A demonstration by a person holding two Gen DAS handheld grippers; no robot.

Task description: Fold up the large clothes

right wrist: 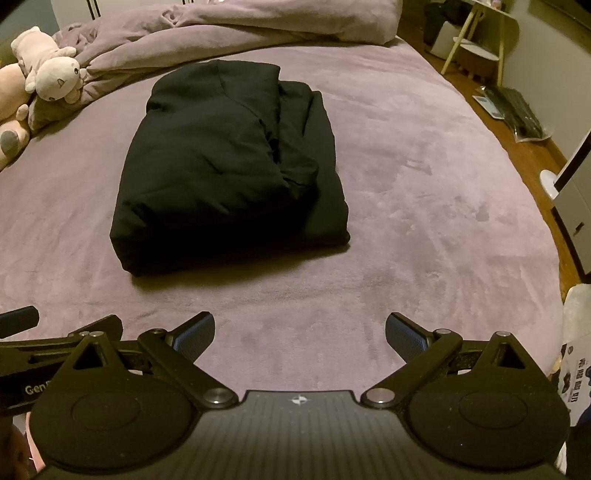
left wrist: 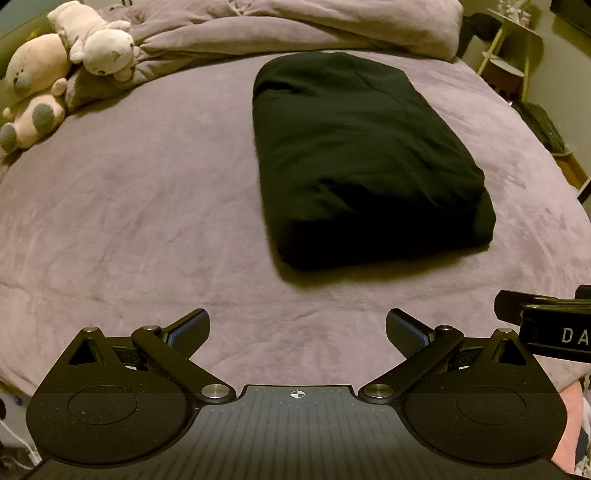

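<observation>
Ahead, through the left wrist: black folded garment [left wrist: 365, 158] on the mauve bedspread [left wrist: 129, 221], up and right of the left gripper [left wrist: 297, 334], long axis running away; jaws spread, empty. Through the right wrist: same garment [right wrist: 221, 173] up and left of the right gripper [right wrist: 300, 338], likewise released. Neither clearly nearer; both well apart from the bundle.

The folded garment [left wrist: 364, 158] lies on the bed [left wrist: 129, 206], ahead of both grippers. Behind it, the bunched duvet [left wrist: 295, 29] runs along the far edge. 2 soft toys [left wrist: 66, 62] sit at the far left, touching each other.
</observation>
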